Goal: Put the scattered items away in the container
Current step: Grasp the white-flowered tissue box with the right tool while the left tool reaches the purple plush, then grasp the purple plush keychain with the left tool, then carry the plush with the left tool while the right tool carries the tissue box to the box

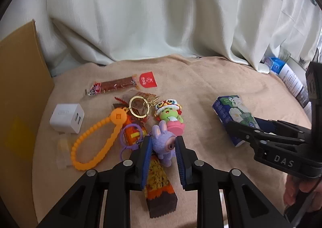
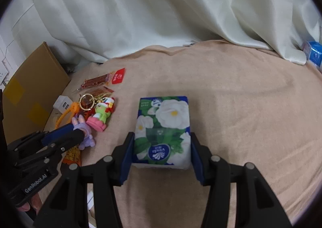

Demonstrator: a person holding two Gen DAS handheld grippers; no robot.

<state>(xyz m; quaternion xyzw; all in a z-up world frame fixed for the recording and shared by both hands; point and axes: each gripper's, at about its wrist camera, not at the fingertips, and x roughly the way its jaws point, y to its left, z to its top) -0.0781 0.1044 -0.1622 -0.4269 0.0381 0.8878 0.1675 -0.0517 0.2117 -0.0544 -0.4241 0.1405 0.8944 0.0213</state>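
Observation:
A purple bunny keychain (image 1: 162, 144) lies on a pile of small items on the beige blanket (image 1: 201, 87). My left gripper (image 1: 163, 139) is shut on it, a blue pad against each side. Beside it are a green figure in a lion hat (image 1: 170, 116), an orange bead strap (image 1: 94, 143), a white charger (image 1: 67, 118) and a red snack stick (image 1: 114, 86). In the right wrist view, my right gripper (image 2: 162, 134) is shut on the near end of a floral tissue pack (image 2: 163, 127), which rests on the blanket. The cardboard box (image 1: 20, 87) stands at the left edge.
A white curtain (image 1: 161, 16) hangs behind the blanket. Blue packaging and printed papers (image 1: 281, 68) sit at the far right. An orange-brown snack packet (image 1: 159, 187) lies under my left fingers. A hand (image 1: 301, 193) holds the right gripper's handle.

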